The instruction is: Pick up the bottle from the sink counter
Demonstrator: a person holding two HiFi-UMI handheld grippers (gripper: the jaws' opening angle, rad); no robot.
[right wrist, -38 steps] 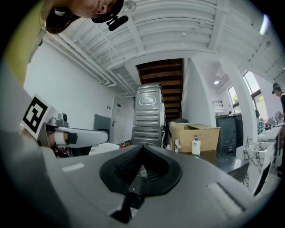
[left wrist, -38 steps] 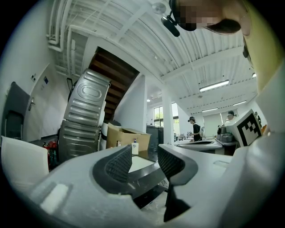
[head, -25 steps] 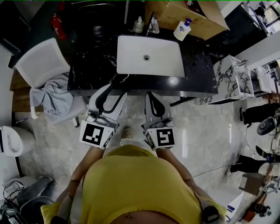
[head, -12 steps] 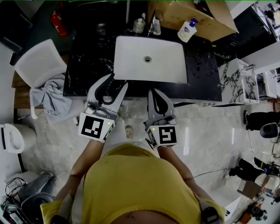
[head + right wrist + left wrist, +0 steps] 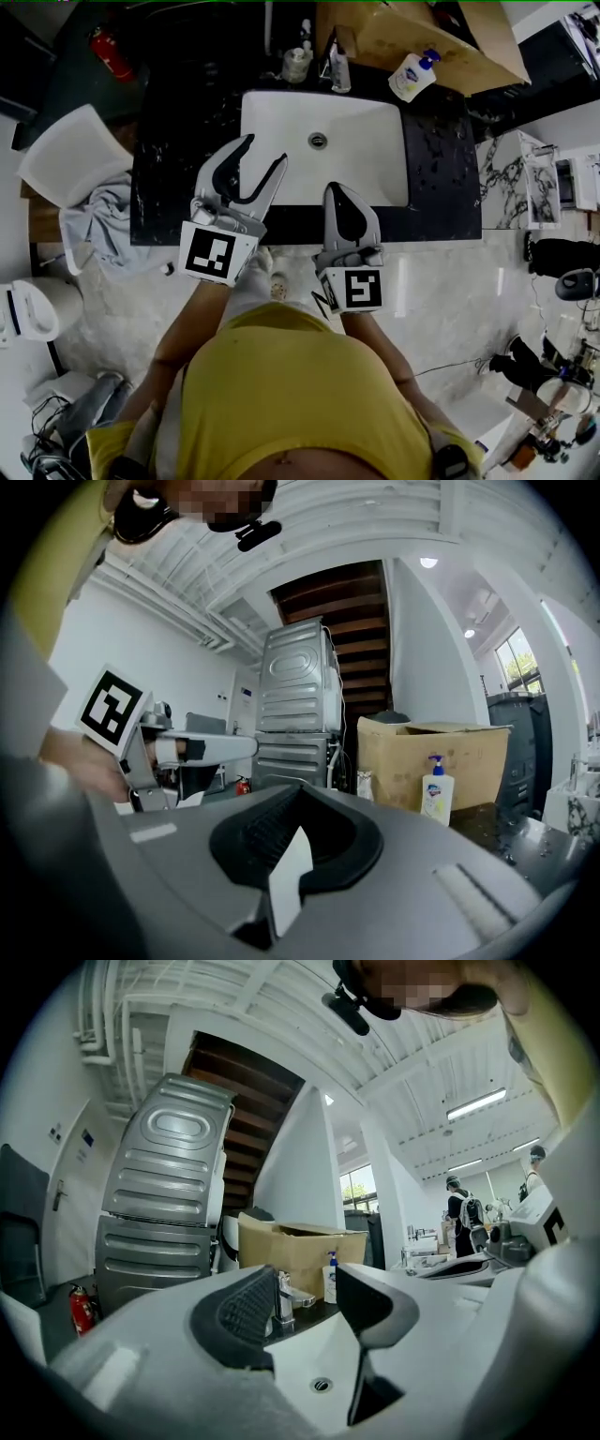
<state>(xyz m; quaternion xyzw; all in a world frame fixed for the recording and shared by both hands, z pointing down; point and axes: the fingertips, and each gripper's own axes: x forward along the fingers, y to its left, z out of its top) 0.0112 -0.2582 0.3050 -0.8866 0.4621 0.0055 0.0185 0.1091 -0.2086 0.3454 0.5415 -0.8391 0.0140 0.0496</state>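
A white pump bottle with a blue top (image 5: 412, 75) stands at the back right of the black sink counter (image 5: 173, 178), in front of a cardboard box. It also shows as the pump bottle (image 5: 434, 789) and, far off between the left jaws, the pump bottle (image 5: 330, 1279). Two smaller bottles (image 5: 296, 64) flank the faucet (image 5: 330, 56). My left gripper (image 5: 264, 152) hovers over the white basin's (image 5: 375, 173) front left; its jaws are opening and hold nothing. My right gripper (image 5: 339, 189) is shut and empty at the basin's front edge.
The cardboard box (image 5: 422, 37) sits behind the counter. A white chair (image 5: 66, 155) with a grey cloth (image 5: 103, 220) stands to the left, and a red fire extinguisher (image 5: 108, 56) beyond it. A marble-patterned cabinet (image 5: 525, 183) is on the right. Another person (image 5: 464, 1218) stands far off.
Both grippers have moved forward from over the floor to the counter and basin. The left gripper's jaws stand wider apart than before.
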